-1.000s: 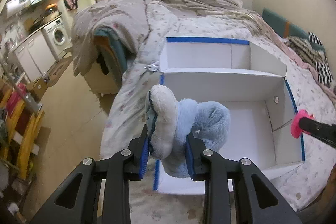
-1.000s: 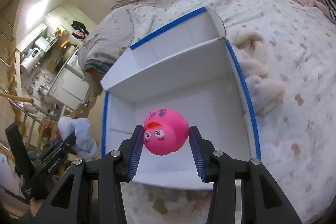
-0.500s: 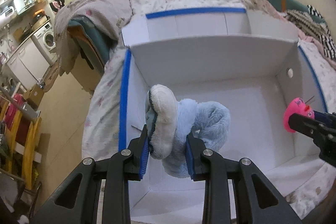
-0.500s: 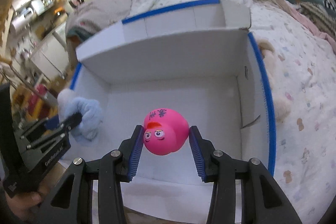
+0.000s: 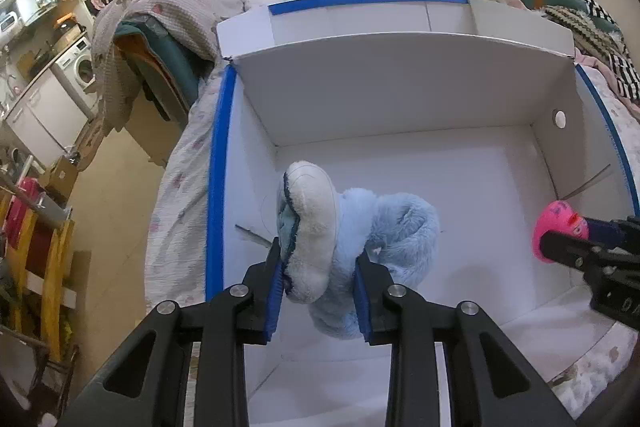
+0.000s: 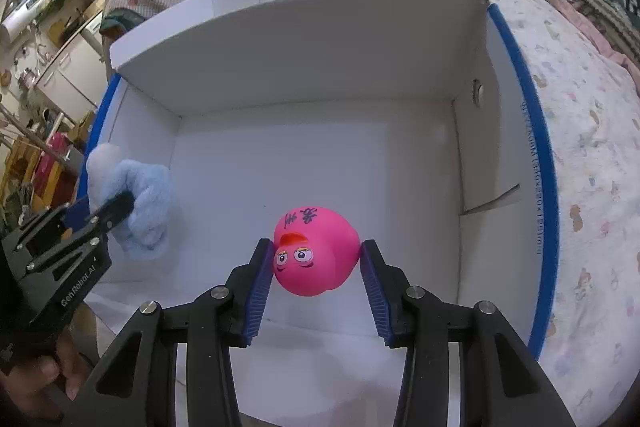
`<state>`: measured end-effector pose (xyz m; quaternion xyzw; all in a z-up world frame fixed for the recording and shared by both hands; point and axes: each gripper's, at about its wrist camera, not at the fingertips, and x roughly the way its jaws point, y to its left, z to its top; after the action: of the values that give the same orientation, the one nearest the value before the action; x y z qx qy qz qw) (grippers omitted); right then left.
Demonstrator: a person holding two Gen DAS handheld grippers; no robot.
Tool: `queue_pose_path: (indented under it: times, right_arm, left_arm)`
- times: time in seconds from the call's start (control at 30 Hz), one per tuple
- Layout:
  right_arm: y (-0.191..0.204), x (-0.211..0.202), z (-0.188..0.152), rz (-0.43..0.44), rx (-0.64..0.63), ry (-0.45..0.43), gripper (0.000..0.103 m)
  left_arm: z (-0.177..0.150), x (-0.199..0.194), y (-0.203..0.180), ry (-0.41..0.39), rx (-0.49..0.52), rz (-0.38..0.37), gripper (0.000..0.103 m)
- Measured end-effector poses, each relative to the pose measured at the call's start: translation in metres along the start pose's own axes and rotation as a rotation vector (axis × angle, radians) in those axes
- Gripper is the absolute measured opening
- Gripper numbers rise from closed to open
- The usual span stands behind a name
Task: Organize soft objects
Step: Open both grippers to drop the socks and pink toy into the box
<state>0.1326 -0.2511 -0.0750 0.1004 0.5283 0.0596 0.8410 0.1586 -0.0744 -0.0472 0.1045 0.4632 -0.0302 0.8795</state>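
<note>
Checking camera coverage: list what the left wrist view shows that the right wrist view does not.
Left wrist only: the blue plush's white sole, clamped in the left gripper; a washing machine.

Right wrist only: the pink toy's face and scribble, clamped in the right gripper; a hand holding the other gripper.

Both: the white box on the bed, both toys.

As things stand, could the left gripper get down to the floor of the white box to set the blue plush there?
Probably yes. The left gripper, shut on the blue plush, hangs over the white box, whose top is open. The right gripper, holding the pink toy, stays to the other side.
</note>
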Motion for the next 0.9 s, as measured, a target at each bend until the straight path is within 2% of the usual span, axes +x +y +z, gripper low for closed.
queue_pose_path:
  times: [0.3, 0.47, 0.6, 0.73, 0.77, 0.9]
  right_arm:
    - [-0.006, 0.002, -0.004, -0.005, -0.006, 0.020, 0.046]
    - [-0.006, 0.000, -0.003, 0.009, -0.003, 0.013, 0.047]
    - [-0.007, -0.004, -0.003, 0.034, 0.005, 0.000, 0.059]
    - [-0.007, -0.012, -0.001, 0.074, 0.010, -0.024, 0.059]
    - [-0.007, -0.015, 0.000, 0.081, 0.008, -0.034, 0.060]
    - [-0.007, -0.026, 0.005, 0.076, 0.014, -0.096, 0.087]
  left_arm:
    - [0.001, 0.007, -0.007, 0.035, 0.000, -0.033, 0.031]
    - [-0.002, 0.010, -0.006, 0.049, -0.012, -0.042, 0.037]
    - [-0.003, 0.007, -0.007, 0.040, -0.004, -0.047, 0.044]
    - [-0.001, 0.000, -0.007, 0.013, -0.010, -0.057, 0.068]
    - [0.000, -0.003, -0.006, 0.000, -0.015, -0.056, 0.070]
    - [0.003, -0.011, -0.005, -0.035, -0.026, -0.056, 0.072]
